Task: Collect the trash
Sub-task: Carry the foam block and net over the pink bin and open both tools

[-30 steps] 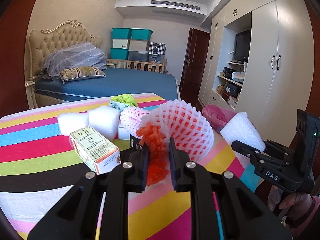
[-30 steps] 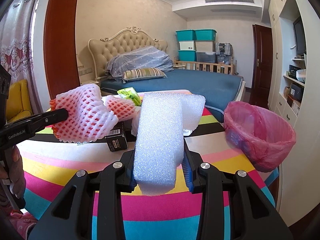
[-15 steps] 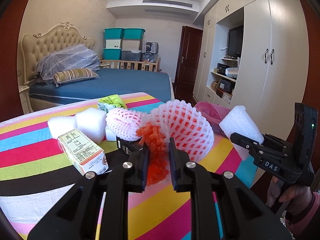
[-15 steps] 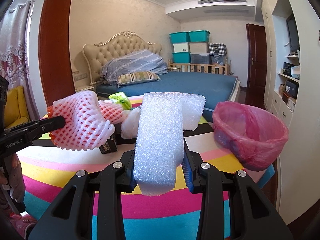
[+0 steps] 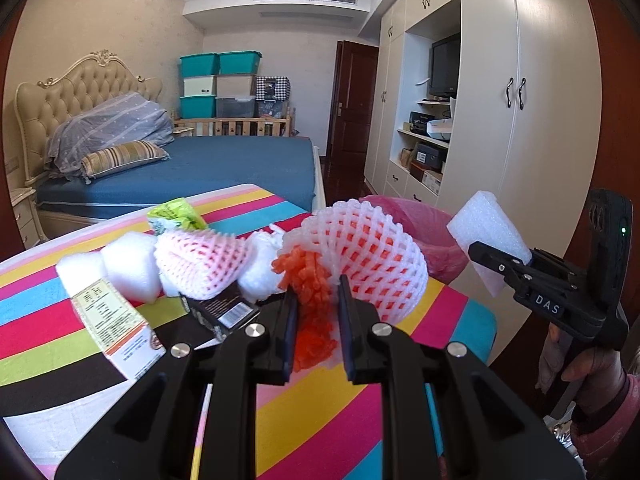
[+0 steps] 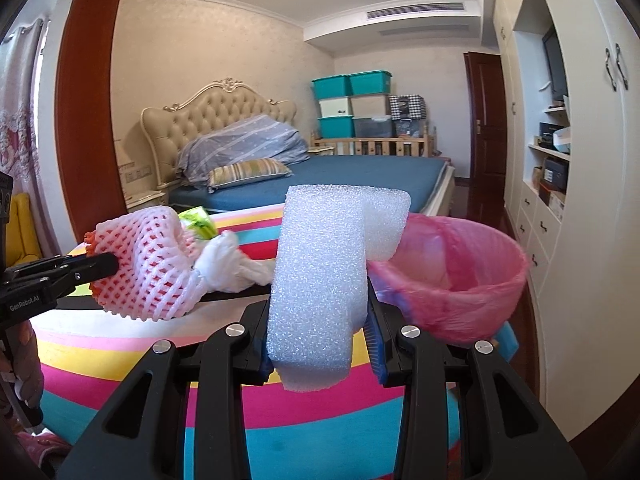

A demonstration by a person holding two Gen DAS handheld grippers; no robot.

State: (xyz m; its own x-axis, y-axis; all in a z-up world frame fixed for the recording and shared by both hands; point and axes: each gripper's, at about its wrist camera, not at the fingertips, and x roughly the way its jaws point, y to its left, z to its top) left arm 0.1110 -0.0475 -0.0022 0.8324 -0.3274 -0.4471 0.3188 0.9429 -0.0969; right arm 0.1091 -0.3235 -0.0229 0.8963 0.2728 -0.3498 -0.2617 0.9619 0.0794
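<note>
My left gripper (image 5: 316, 312), tilted down, clamps the foam net (image 5: 360, 256); my right gripper (image 6: 320, 344) grips the foam block (image 6: 320, 280), frame centre.

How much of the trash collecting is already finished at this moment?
Done: the pink-lined bin shows nothing clearly inside. In hand: left gripper holds a foam fruit net, right gripper a white foam block. Left on the table: another net, boxes, foam pieces.
</note>
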